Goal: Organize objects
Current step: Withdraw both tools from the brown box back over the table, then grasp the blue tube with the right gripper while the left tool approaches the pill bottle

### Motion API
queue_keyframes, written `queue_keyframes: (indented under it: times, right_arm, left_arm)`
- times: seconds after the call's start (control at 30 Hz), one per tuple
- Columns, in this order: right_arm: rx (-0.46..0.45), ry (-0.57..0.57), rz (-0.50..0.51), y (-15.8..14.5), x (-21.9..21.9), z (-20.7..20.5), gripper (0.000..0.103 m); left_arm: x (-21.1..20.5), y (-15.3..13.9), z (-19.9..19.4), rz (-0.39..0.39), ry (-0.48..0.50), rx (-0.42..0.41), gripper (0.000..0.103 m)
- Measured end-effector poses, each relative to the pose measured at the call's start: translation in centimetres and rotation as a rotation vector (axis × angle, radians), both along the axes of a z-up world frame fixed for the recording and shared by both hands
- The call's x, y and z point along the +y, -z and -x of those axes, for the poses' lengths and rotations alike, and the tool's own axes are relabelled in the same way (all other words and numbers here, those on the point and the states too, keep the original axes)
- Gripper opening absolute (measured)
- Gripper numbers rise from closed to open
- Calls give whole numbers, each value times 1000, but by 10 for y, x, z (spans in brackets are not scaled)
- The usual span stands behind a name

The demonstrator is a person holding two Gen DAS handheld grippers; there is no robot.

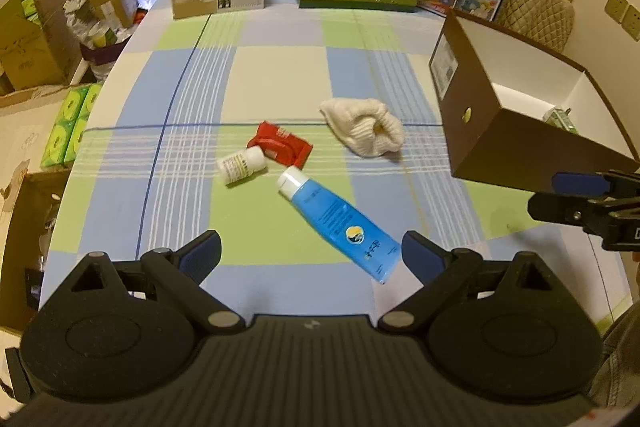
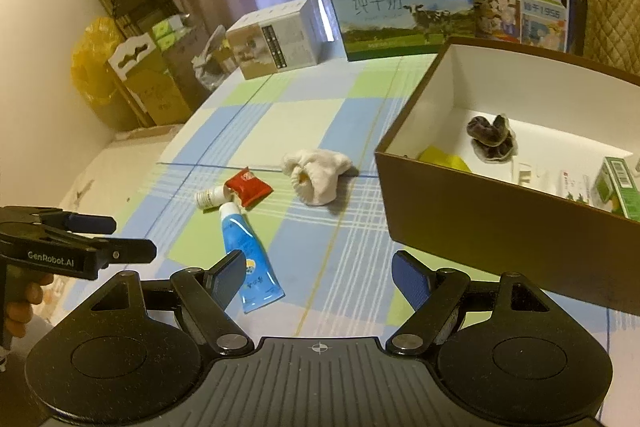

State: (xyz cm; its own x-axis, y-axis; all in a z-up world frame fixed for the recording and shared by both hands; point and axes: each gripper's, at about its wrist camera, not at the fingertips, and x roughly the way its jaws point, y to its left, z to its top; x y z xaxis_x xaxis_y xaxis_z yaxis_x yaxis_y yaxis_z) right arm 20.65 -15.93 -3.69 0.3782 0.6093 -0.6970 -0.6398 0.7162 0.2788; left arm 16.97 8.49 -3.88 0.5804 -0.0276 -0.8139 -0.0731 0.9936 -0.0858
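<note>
On the checked worktop [image 1: 280,75], from left to right, lie a white bottle [image 1: 240,166], red packet [image 1: 280,145], blue tube [image 1: 340,225] and cream sock [image 1: 364,127], then the brown box [image 1: 516,143]; left tool [image 1: 310,253] and right tool [image 2: 320,277] both gape wide, empty

blue plastic tube with white cap [image 1: 337,224] lying flat, nearest | small white pill bottle [image 1: 241,166] lying on its side, touching red foil sachet [image 1: 280,144] | cream knitted sock [image 1: 363,127] lying bunched, right | brown open cardboard box [image 2: 480,211] sitting far right, holding small items
</note>
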Motion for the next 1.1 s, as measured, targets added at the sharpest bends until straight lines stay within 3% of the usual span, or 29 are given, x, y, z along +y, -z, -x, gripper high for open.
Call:
queue_keyframes:
  times: [0.27,0.5,0.73,1.1]
  right_arm:
    - [-40,5,41,15,24,-5,77]
    - [-15,34,75,33,25,-18,77]
    - [-18,-37,78,43,40,-19,77]
    - [-73,-200,123,68,103,-7,73]
  left_arm:
    - [2,20,-12,37,-79,25,95]
    - [-11,41,-28,32,-109,47,95]
    - [0,52,-32,-9,-120,63,95]
    - [39,70,-33,-70,-223,85,94]
